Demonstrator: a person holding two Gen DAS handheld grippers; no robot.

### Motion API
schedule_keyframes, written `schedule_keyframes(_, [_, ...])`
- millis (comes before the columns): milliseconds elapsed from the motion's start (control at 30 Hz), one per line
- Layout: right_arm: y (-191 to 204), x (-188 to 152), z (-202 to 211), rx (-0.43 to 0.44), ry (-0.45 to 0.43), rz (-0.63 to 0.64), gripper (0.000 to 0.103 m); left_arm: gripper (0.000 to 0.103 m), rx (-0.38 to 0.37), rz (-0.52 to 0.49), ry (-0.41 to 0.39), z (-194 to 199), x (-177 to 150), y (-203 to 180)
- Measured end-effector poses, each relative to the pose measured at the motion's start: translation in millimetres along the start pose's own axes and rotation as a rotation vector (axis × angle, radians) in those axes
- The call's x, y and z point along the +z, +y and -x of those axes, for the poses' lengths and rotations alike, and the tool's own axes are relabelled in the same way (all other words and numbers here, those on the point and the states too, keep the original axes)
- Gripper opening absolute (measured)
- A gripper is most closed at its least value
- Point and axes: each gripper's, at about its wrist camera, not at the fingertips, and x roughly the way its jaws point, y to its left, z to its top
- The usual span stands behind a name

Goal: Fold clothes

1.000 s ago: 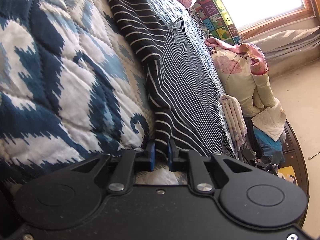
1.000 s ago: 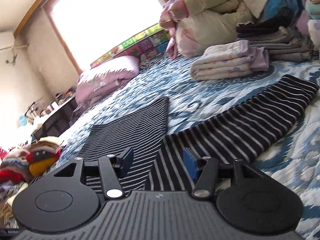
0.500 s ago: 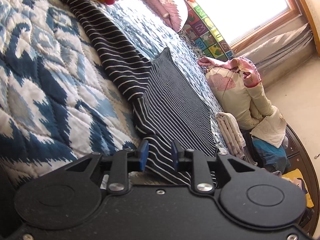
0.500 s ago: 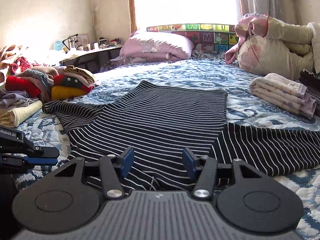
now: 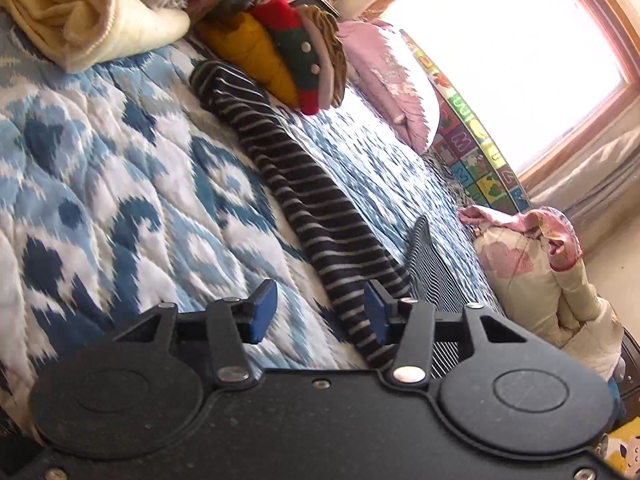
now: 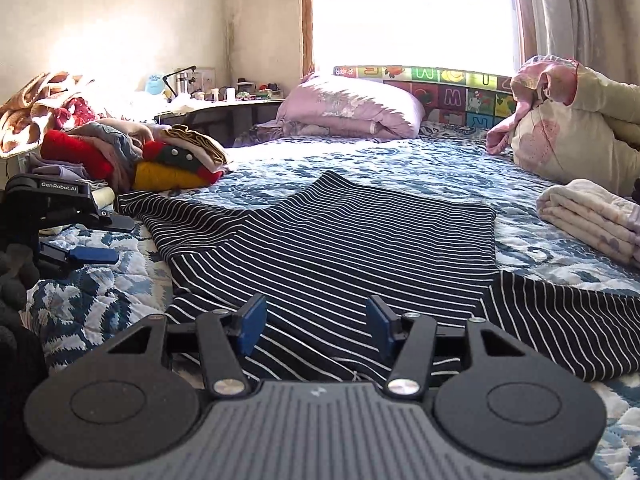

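Note:
A black long-sleeved shirt with white stripes (image 6: 340,248) lies flat on the blue and white quilt (image 6: 400,168), both sleeves spread out. My right gripper (image 6: 314,328) is open and empty, just above the shirt's near hem. My left gripper (image 5: 318,312) is open and empty beside the shirt's left sleeve (image 5: 304,200); its right finger overlaps the sleeve's edge. The left gripper also shows in the right wrist view (image 6: 92,236), at the left by the sleeve (image 6: 168,208).
A pile of unfolded clothes (image 6: 120,152) sits at the left of the bed, also in the left wrist view (image 5: 280,48). A folded blanket (image 6: 592,216) lies at the right. A pink pillow (image 6: 352,104) and a bundled duvet (image 6: 580,120) sit at the far end.
My left gripper has opened, let go of the shirt and swung left toward the sleeve. The right gripper has turned to face the shirt squarely and stays open.

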Motion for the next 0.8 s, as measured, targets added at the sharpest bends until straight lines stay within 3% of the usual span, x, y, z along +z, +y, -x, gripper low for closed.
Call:
schedule_keyframes(167, [12,-5,-24,0.071,0.03,0.03,0.055,0.047,0.106,-0.117,-0.051,-27,79,5])
schedule_keyframes(333, [11,-9,-29,0.092,0.057,0.017,0.056,0.047,0.22,-0.357,0.035,-91,143,-15])
schedule_keyframes(433, [4,-10,-32,0.099,0.069,-0.035,0.057,0.047,0.315,-0.491,0.098,-127,159,-22])
schedule_keyframes(533, [0,-12,-34,0.105,0.074,-0.06,0.058,0.047,0.373,-0.54,0.165,-151,165,-21])
schedule_keyframes(633, [0,-13,-36,0.111,0.079,-0.07,0.059,0.045,0.355,-0.583,0.226,-163,167,-23])
schedule_keyframes(667, [-2,-13,-36,0.114,0.08,-0.075,0.059,0.038,0.347,-0.597,0.252,-166,167,-24])
schedule_keyframes(700, [-3,-13,-37,0.118,0.081,-0.081,0.059,0.036,0.344,-0.607,0.267,-167,167,-26])
schedule_keyframes(800, [-5,-14,-38,0.125,0.083,-0.095,0.059,0.035,0.311,-0.59,0.286,-166,174,-29])
